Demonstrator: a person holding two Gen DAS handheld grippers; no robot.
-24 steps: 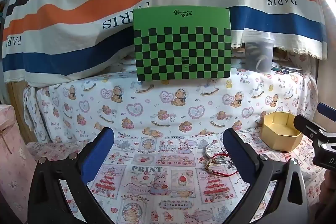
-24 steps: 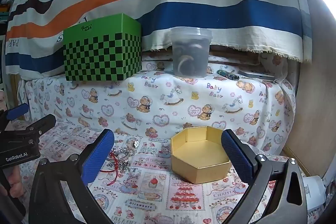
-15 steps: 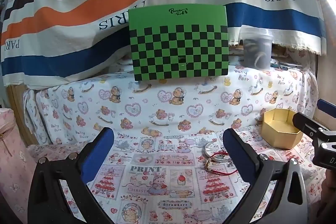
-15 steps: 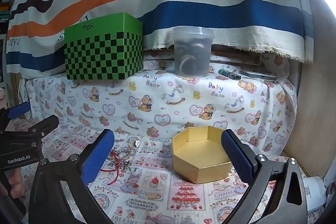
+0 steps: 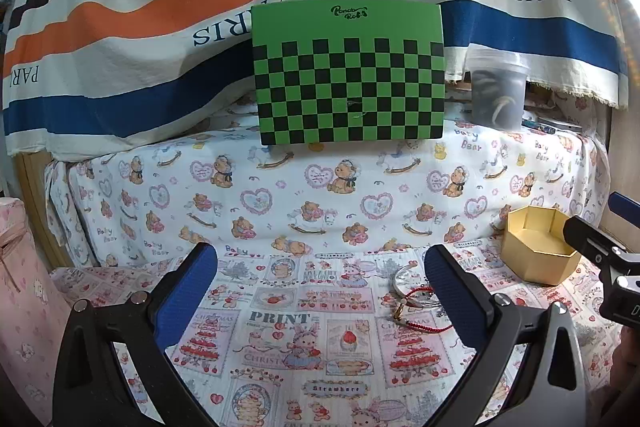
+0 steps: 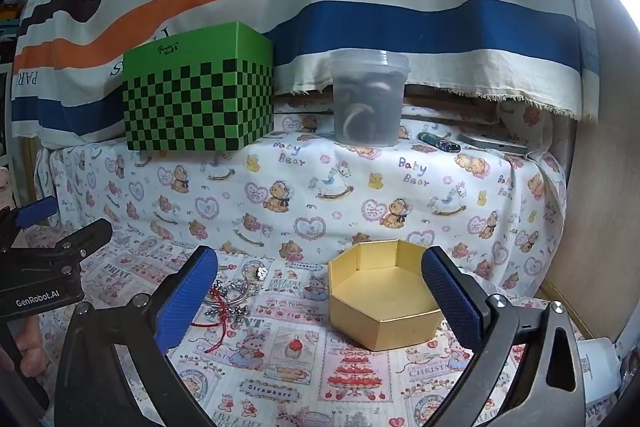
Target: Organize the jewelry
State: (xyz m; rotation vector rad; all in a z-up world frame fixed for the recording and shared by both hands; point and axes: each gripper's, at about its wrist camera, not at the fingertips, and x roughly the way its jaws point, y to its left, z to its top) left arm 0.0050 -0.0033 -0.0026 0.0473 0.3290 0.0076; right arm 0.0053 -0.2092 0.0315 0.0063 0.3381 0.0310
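A small pile of jewelry lies on the printed cloth: a red cord bracelet (image 5: 416, 309) and silver bangles (image 5: 404, 283) in the left wrist view, partly hidden behind my right finger there. The pile also shows in the right wrist view (image 6: 230, 297), with a small ring (image 6: 262, 271) beside it. An empty gold hexagonal box (image 6: 384, 301) stands to the right of the pile; it also shows in the left wrist view (image 5: 538, 247). My left gripper (image 5: 320, 287) is open and empty, above the cloth left of the jewelry. My right gripper (image 6: 320, 291) is open and empty, in front of the box.
A green checkered box (image 5: 350, 75) and a clear lidded tub (image 6: 368, 99) stand on the raised shelf behind, under a striped drape. A pen (image 6: 438, 143) and a flat silver device (image 6: 494, 145) lie on the shelf's right. A pink bag (image 5: 24, 287) stands at the left edge.
The left wrist view has drifted slightly, so the checkered box and gold box sit further left and lower. The right gripper has shifted only a little. Both stay open.
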